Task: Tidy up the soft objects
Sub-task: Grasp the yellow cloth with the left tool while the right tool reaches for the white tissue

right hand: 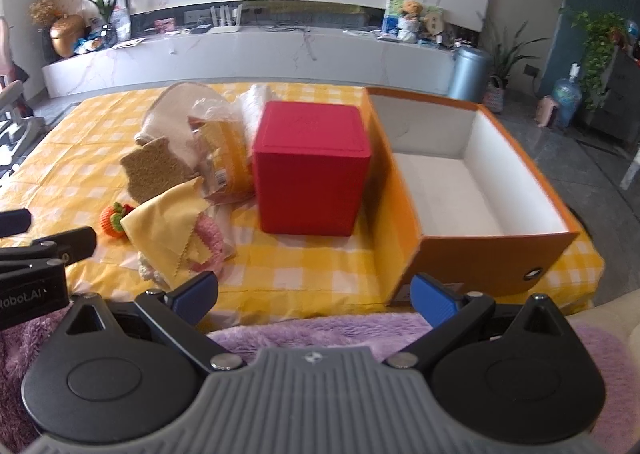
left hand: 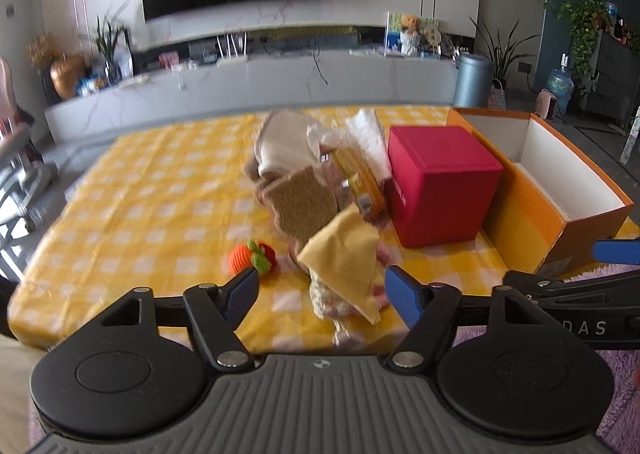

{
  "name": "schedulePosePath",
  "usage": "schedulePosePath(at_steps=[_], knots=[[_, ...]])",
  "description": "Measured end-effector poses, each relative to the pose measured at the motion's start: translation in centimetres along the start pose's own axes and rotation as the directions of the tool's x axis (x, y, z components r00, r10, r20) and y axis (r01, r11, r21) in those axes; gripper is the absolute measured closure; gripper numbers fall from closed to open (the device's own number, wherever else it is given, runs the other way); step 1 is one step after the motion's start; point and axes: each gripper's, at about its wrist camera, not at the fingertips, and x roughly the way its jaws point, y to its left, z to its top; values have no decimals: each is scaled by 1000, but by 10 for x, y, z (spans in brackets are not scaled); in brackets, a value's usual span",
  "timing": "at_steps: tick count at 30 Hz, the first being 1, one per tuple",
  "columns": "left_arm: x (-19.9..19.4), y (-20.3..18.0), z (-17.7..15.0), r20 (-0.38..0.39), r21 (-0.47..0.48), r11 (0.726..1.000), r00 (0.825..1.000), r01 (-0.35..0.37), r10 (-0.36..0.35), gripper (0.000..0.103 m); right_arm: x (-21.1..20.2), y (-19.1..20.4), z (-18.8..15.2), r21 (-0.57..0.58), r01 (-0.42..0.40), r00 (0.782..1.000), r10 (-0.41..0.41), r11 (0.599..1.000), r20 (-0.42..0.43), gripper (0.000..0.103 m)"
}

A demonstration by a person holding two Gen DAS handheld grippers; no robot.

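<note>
Soft pile with yellow cloth (left hand: 340,254) foremost at 12 o'clock of left gripper (left hand: 322,288) (jaws apart, nothing held), red box (left hand: 440,181) at 1 o'clock beside orange box (right hand: 480,254); right gripper (right hand: 314,296) spread, empty, angled downward.

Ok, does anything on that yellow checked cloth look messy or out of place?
Yes. The soft things lie in a jumbled heap left of the red box, overlapping one another, while the open orange box on the right holds nothing visible. A small crocheted fruit sits apart.
</note>
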Motion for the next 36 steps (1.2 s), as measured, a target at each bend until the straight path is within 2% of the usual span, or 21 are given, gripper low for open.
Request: schedulePosePath(at_steps=[3,5,7,8,11,15,18,20,26,29,33,34,36], knots=[[10,9,-3,-41,1,1000,999,-6,6,30,7,4,-4,-2,-63,998,63,998,9,3],[17,17,-5,-69,-11,1000,998,3,-4,34,11,9,-5,-15,-90,996,90,996,13,9],[23,25,-7,-94,-40,999,995,18,-21,37,18,14,-5,-31,-111,994,111,993,-3,21],[25,30,-7,-102,-55,998,994,23,-28,38,22,16,-5,-32,-128,992,127,991,-16,22],[30,39,-8,-101,-88,994,993,58,-67,38,34,22,-4,-25,-178,983,177,984,-42,25],[43,43,-2,-99,-126,982,983,139,-152,37,52,32,1,-65,-186,981,182,980,-67,28],[58,39,5,-97,-83,987,984,140,-148,36,70,39,11,-91,-191,979,183,977,-90,36],[70,37,10,-97,-69,987,984,147,-153,32,81,41,19,-95,-194,978,185,976,-95,38],[108,38,15,-130,-105,982,976,160,-173,31,117,41,34,-68,-213,972,205,975,-113,49],[117,37,14,-128,-119,977,973,175,-190,41,132,37,31,-33,-238,963,232,971,-137,49],[121,29,12,-111,-83,979,974,187,-196,70,142,35,27,-8,-268,951,263,963,-164,49],[120,27,12,-103,-71,981,976,183,-189,72,145,37,26,-7,-272,949,267,962,-168,49],[119,25,11,-89,-60,982,979,178,-183,83,147,38,25,-7,-283,944,277,959,-177,49]])
